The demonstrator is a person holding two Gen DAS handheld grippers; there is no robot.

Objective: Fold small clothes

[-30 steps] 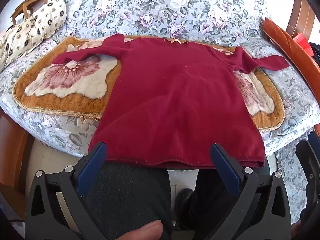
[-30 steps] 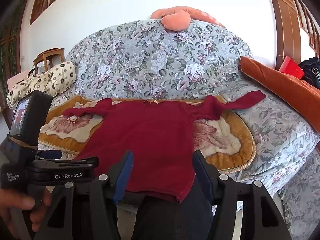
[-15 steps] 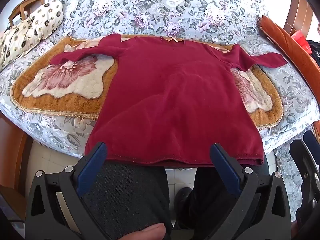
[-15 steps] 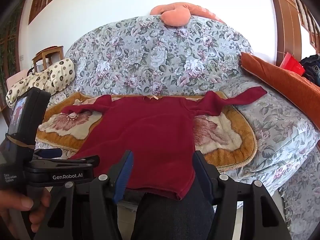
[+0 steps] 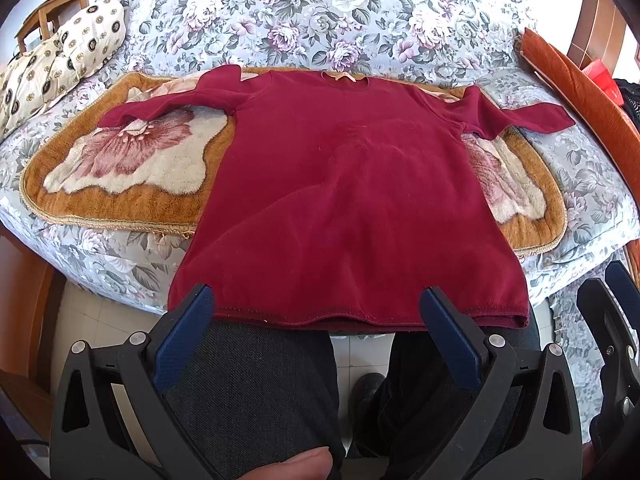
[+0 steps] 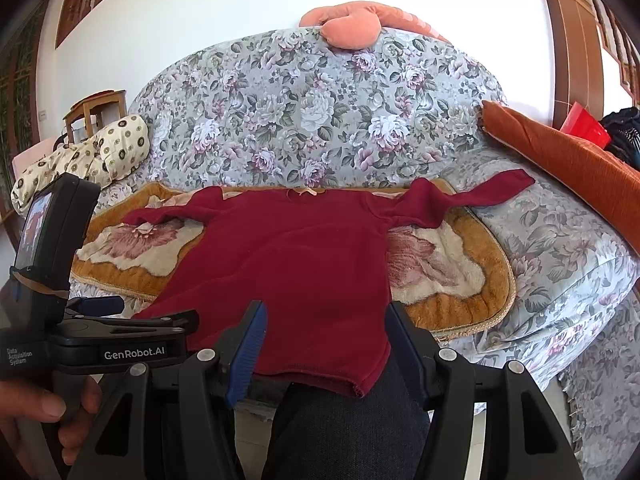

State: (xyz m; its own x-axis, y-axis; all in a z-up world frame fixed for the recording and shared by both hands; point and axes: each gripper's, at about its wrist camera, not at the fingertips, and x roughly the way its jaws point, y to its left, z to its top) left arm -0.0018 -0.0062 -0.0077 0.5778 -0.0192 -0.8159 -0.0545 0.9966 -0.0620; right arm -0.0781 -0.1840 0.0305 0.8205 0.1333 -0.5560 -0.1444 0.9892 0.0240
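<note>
Folding hasn't begun, by the look of it. The shirt lies flat, face up, w/ both sleeves out to the sides and no crease or fold in the body. It sits mid-scene on the mat, collar far, hem near; the hem overhangs the near edge of the sofa and hangs over the person's knees. All steps are left: sleeves in, sides in, then hem up toward the collar, prob. in that order.

L gripper is released, jaws wide apart just short of the hem, nothing between the pads. R gripper is likewise released, jaws spread near the shirt's right hem corner, not pinching cloth. In the R view a hand holds the L tool's handle at near left.

Materials: shirt is dark red, soft, knit or fleece-like w/ a matte nap, stitched hem, small pale bow at the neckline. Long sleeves; the left one bends along the mat, the right one runs off the mat onto the sofa seat. A shallow ridge runs diagonally across the body, so it's not perfectly smooth. Mat is plush, tan border w/ cream centre and pink flower print, corded edge. Sofa cover is a grey-blue floral weave. A spotted cushion is far left, an orange one at right
</note>
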